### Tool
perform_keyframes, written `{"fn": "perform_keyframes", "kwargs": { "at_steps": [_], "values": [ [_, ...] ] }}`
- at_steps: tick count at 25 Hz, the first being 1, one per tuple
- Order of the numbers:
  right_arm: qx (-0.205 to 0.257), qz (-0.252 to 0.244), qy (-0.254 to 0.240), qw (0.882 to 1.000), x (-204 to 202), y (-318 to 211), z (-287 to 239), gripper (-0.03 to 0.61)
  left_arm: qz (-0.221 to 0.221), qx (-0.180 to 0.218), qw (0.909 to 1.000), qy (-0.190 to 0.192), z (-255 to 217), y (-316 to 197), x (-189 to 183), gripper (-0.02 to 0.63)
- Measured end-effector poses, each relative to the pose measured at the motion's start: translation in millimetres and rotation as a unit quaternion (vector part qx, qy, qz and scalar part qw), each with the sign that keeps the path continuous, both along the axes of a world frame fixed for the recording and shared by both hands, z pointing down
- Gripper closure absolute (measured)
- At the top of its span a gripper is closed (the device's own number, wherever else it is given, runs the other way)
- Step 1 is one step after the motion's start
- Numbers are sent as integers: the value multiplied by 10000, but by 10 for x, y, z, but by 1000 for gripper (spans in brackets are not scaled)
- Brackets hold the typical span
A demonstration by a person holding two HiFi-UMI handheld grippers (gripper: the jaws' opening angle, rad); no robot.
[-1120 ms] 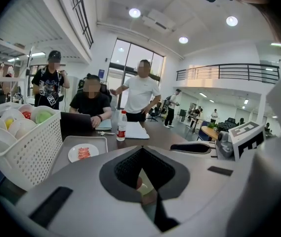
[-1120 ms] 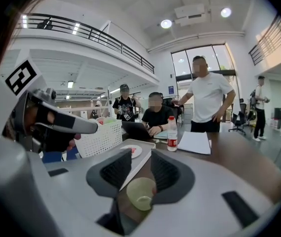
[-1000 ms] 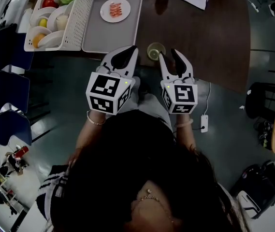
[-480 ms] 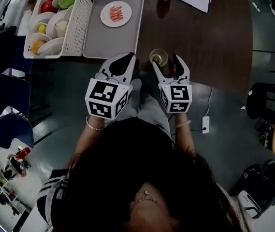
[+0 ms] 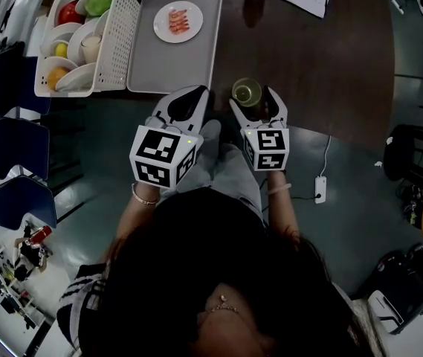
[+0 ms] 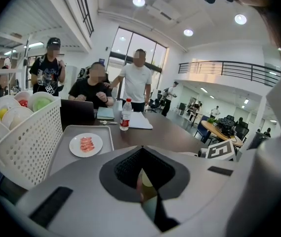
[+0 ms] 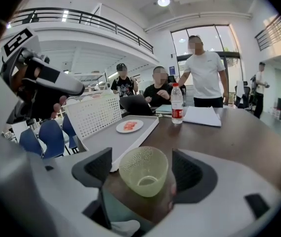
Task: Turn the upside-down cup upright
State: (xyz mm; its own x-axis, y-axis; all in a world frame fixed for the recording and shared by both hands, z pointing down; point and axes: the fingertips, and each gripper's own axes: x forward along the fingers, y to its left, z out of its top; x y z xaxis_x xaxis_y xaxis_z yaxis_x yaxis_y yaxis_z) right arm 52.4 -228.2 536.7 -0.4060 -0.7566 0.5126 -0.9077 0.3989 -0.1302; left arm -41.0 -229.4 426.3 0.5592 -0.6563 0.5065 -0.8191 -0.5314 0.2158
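Near the close edge of the brown tabletop (image 5: 323, 58), in the head view, the cup (image 5: 247, 92) stands with its mouth up. The right claw (image 5: 256, 101) sits around it. Its jaws have just been opening, so they have let go. I think the turning is done, and the only thing left is to pull the claw away. The left claw (image 5: 196, 94) is clenched tight with nothing in it, beside the grey tray (image 5: 159, 62).

From the left gripper view, the left claw (image 6: 141, 179) has its two jaws pressed together, empty. Past it lies the flat tray (image 6: 63, 154) with a raised rim. A small round white plate (image 6: 86, 144) sits on it.

From the right gripper view, the cup (image 7: 143, 171) stands between the dark ribbed pads (image 7: 98, 168), with a gap on each side. It is pale green, see-through plastic. It is round, wide at the top and small at the bottom, with tiny bumps all over its wall. It looks light, so a knock from a jaw could tip it. The tabletop (image 7: 239, 132) under it is smooth and dark.
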Motion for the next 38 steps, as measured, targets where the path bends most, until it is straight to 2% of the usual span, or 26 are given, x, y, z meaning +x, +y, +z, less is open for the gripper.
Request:
{"fn": "perform_keyframes", "kwargs": {
  "at_steps": [7, 19, 25, 38],
  "values": [
    [-322, -29, 96, 9994, -10, 8, 229, 196, 18, -134, 9999, -66, 79, -1, 4, 611],
    [-427, 162, 72, 9989, 16, -67, 395, 196, -27, -284, 9995, -165, 197, 3, -38, 611],
    [-473, 108, 175, 9987, 25, -75, 400, 198, -42, -280, 9995, -166, 196, 0, -38, 611],
    [-201, 176, 95, 9996, 93, -103, 68, 198, 25, -75, 10000, -50, 59, -20, -29, 611]
  ]
}}
